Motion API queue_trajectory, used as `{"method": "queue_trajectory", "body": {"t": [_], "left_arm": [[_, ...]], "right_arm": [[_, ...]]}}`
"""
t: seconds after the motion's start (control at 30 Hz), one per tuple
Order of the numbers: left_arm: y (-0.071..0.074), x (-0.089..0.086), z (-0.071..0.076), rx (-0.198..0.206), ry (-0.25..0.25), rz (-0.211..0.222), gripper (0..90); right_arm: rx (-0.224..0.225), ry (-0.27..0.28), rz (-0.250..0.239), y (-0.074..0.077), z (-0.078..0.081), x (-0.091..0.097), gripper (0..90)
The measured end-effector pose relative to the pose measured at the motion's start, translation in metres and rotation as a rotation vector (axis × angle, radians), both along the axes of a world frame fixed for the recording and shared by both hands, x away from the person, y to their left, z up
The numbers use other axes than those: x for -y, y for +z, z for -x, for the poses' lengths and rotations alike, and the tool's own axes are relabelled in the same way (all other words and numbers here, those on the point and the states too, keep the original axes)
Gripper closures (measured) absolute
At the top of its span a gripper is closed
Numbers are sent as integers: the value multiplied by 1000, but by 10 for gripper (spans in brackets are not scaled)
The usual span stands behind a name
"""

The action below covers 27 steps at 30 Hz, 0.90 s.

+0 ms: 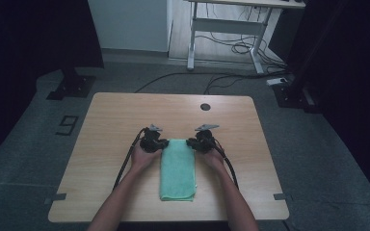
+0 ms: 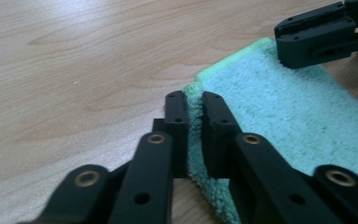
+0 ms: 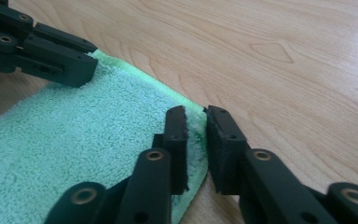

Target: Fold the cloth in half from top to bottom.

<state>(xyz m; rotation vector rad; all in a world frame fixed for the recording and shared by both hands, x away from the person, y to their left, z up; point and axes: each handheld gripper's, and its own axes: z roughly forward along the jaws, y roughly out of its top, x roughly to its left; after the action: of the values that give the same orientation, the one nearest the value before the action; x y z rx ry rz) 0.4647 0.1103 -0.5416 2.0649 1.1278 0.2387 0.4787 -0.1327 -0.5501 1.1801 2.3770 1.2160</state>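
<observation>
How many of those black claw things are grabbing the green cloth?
2. The left gripper pinches the towel at its far left corner; the right gripper pinches its far right corner. Both sit on the wooden table.

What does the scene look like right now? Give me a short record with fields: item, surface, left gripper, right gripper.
item: green towel, folded into a long strip, lying flat
surface: wooden table
left gripper: jaws shut on the towel's edge at its far left corner
right gripper: jaws shut on the towel's edge at its far right corner
hands: one at each side of the towel's far end
</observation>
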Motion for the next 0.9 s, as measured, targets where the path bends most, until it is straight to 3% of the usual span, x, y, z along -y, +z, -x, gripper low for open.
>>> {"method": "queue_trajectory", "body": {"t": [0.37,0.7,0.9], "left_arm": [[13,-1,6,48,-15,39,877],[23,-1,0,83,-2,47,878],[27,-2,6,89,-18,46,876]], "right_arm": [[40,-5,-45,8,5,7,830],[93,-16,-68,20,0,8,830],[114,-12,-73,25,6,9,823]]}}
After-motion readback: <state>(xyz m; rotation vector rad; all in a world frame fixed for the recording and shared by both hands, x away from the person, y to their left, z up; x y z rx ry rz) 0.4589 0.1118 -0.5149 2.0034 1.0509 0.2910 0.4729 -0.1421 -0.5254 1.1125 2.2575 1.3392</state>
